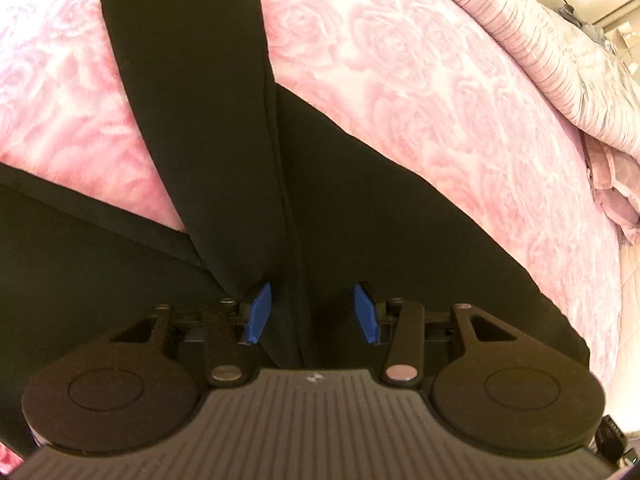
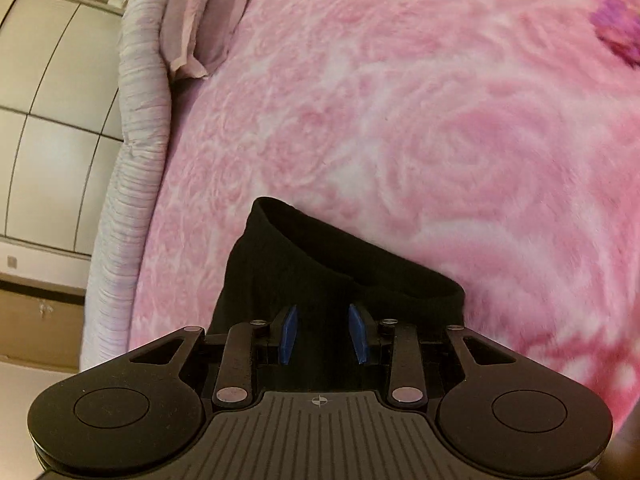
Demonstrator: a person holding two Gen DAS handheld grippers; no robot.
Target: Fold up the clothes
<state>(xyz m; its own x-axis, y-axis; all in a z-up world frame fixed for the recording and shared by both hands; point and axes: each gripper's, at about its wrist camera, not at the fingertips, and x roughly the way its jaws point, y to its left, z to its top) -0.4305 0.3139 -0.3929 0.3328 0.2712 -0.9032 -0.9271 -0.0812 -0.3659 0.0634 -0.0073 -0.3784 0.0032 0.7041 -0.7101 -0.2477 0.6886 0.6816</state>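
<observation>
A black garment [image 1: 208,128] lies spread on a pink rose-patterned blanket [image 1: 420,92]. One long black strip of it runs away to the upper left, and a seam runs down the middle toward me. My left gripper [image 1: 312,312] hovers low over the garment's near part, its blue pads [image 1: 258,314] wide apart with only flat cloth beneath. In the right wrist view, a black cuffed end of the garment [image 2: 304,256] lies on the blanket [image 2: 400,120]. My right gripper [image 2: 323,334] stands open over it, with the dark cloth showing between its blue pads [image 2: 289,334].
A ribbed lilac quilt [image 1: 560,68] [image 2: 136,128] is bunched along the bed's edge, with a crumpled pink cloth [image 2: 204,16] beside it. Cream tiled wall panels [image 2: 48,120] lie beyond the bed. Open blanket stretches ahead of both grippers.
</observation>
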